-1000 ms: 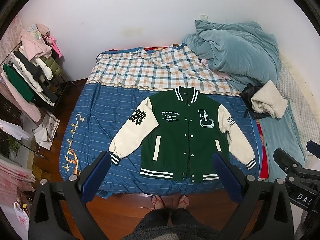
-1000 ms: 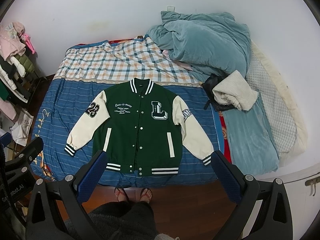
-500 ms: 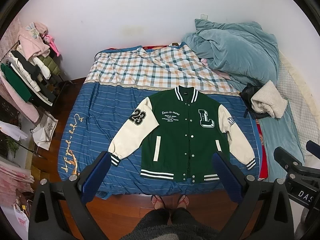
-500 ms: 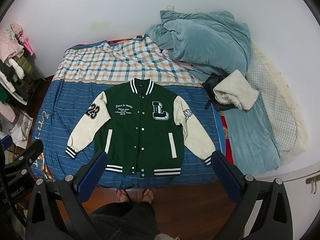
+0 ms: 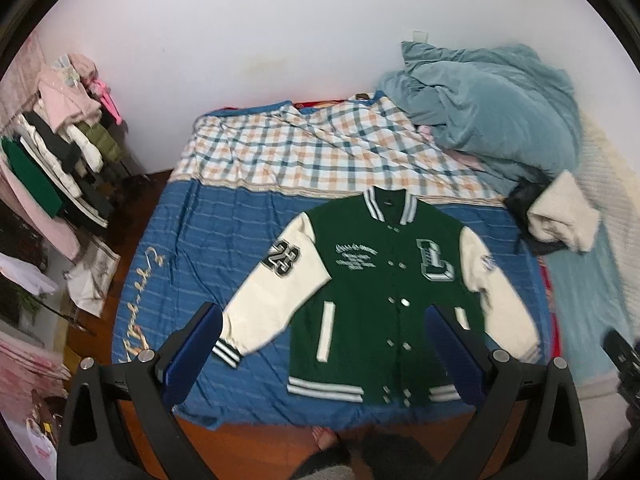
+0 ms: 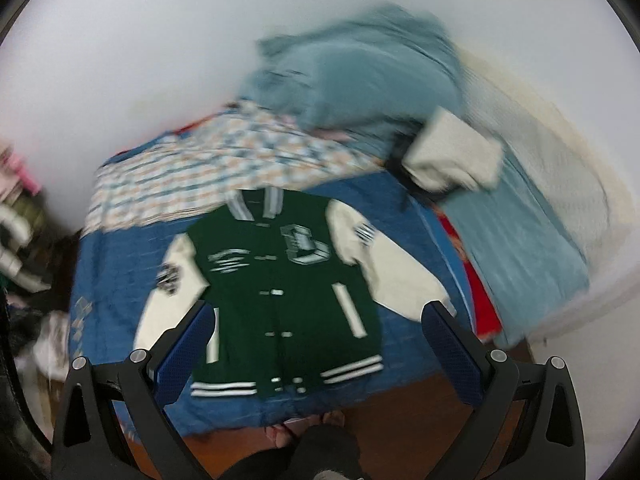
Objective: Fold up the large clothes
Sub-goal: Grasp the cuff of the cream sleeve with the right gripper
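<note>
1. At the far left of the left wrist view a crowded rack of hanging clothes (image 5: 52, 168) fills the edge of the frame, well apart from the work and no part of it.
2. Lower left of that view: the left gripper (image 5: 320, 356), with blue-padded black fingers, has its jaws spread wide and holds nothing. It hangs above the near edge of the blue striped bedspread (image 5: 224, 240).
3. Centre: the dark green varsity jacket with cream sleeves and striped cuffs (image 5: 372, 280) lies flat and face up on the bedspread, buttoned, collar toward the upper part of the frame, hem toward the bottom, both sleeves angled outward.
4. The step in hand looks like the approach for a first fold. I would take each sleeve near its cuff, since the cuffs sit closest to the pads, and lay it across the chest without dragging the body off square.
5. The right wrist view is badly motion-blurred, yet the right gripper (image 6: 320, 356) clearly shows wide jaws with nothing between them. Steady it before pinching.
6. Upper right: a rumpled teal blanket (image 5: 492, 112) and a cream folded towel (image 5: 564, 212) sit near the right sleeve; keep the fold clear of them.
</note>
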Available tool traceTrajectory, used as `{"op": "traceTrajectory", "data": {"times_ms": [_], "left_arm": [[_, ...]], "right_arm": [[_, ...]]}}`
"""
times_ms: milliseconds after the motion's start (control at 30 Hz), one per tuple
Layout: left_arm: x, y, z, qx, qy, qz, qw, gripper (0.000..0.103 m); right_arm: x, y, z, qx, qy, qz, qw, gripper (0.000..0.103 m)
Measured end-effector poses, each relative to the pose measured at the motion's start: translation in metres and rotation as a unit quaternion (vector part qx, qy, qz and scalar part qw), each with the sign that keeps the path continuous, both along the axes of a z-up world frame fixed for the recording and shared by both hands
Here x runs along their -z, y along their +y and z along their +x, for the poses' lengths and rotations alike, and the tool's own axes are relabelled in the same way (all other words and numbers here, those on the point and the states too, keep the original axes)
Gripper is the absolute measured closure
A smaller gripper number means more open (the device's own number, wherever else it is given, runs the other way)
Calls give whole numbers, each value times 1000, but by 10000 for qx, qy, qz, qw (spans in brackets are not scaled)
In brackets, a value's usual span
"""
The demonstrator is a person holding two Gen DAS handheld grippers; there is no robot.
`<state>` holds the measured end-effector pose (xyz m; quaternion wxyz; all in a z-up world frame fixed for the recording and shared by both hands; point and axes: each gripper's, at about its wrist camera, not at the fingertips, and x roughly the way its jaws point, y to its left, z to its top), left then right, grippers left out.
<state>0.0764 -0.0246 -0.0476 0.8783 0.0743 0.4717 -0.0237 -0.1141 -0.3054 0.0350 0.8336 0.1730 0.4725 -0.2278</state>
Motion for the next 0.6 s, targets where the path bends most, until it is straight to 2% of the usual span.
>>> {"op": "traceTrajectory", "data": {"times_ms": [100, 167, 233, 267, 333, 367, 400, 500, 533, 600], "left_arm": [[33, -22, 24, -55, -61, 304, 9995, 0], [59, -39, 44, -86, -23, 537, 9985, 0], [87, -59, 64, -136, 3, 690, 9975, 0], [101, -65, 74, -159, 55, 773, 9969, 0], [132, -82, 94, -196, 161, 941, 9952, 0], [151, -91, 104, -229, 239, 1058, 9938, 0], [175, -102, 114, -257, 369, 1151, 9923, 0], [229, -116, 133, -388, 776, 1383, 9866, 0], [248, -121, 139, -425, 902, 1416, 9849, 0], [284, -130, 152, -491, 1105, 1538, 9807, 0]], "right_arm": [[72, -66, -7, 787, 185, 570, 9951, 1], [130, -115, -12, 1281, 325, 968, 9865, 10], [183, -157, -18, 1732, 481, 1324, 9748, 28], [215, -181, -20, 1962, 514, 1582, 9663, 28], [291, -230, -25, 2447, 506, 2283, 9410, 28], [313, -242, -27, 2579, 488, 2446, 9334, 27], [349, -259, -28, 2793, 528, 2672, 9208, 27], [443, -292, -32, 3385, 683, 3346, 8768, 27], [476, -299, -36, 3649, 836, 3578, 8555, 27], [519, -302, -42, 4040, 730, 3901, 8242, 27]]}}
